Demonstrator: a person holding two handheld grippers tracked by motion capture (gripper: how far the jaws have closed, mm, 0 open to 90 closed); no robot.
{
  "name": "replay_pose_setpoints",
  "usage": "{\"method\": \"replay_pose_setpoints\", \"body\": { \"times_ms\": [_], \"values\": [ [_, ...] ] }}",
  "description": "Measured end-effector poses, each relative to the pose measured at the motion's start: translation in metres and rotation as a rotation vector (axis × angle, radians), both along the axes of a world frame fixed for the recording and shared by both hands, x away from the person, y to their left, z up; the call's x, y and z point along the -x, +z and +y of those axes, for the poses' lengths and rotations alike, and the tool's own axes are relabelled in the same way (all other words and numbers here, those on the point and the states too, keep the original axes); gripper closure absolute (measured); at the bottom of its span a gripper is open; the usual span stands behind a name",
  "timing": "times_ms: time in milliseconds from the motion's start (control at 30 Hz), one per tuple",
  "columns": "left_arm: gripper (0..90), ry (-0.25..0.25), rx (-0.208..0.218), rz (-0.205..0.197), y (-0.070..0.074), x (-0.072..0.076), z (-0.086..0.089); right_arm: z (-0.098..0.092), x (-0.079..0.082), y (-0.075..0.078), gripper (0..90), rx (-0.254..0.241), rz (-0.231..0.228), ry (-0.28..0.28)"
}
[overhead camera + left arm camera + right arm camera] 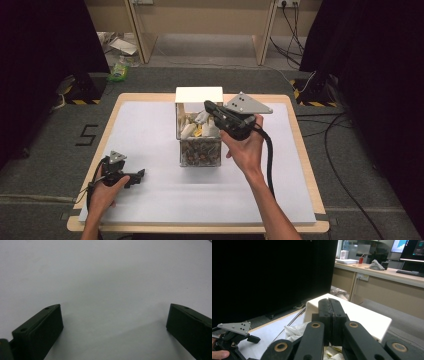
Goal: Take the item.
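Clear plastic box point(199, 145) at frame centre, white lid point(198, 94) raised, stuffed with crumpled white wrappers point(196, 129): probably light, soft, crushable; best pinched by an edge. Right gripper point(208, 106) clenched empty above; left gripper point(141, 173) spread wide.

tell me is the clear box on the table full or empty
Full, or nearly. In the high view the clear box shows small brownish pieces against its front wall and white pieces heaped at its top, beside the right gripper.

Even overhead light, soft shadows, dark curtained sides, slightly soft focus
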State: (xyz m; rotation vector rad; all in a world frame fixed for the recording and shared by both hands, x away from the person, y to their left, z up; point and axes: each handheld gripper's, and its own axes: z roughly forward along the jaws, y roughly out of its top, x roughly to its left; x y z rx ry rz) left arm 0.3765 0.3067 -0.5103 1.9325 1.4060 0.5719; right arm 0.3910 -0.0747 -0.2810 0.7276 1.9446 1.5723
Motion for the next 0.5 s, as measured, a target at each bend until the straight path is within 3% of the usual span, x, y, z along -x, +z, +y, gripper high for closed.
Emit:
{"method": "replay_pose_setpoints", "body": {
  "times_ms": [500],
  "values": [
    [0.0, 0.000, 0.000, 0.000, 0.000, 0.000, 0.000, -0.036, 0.013, 0.015, 89.8, -0.043, -0.035, -0.025]
  ]
}}
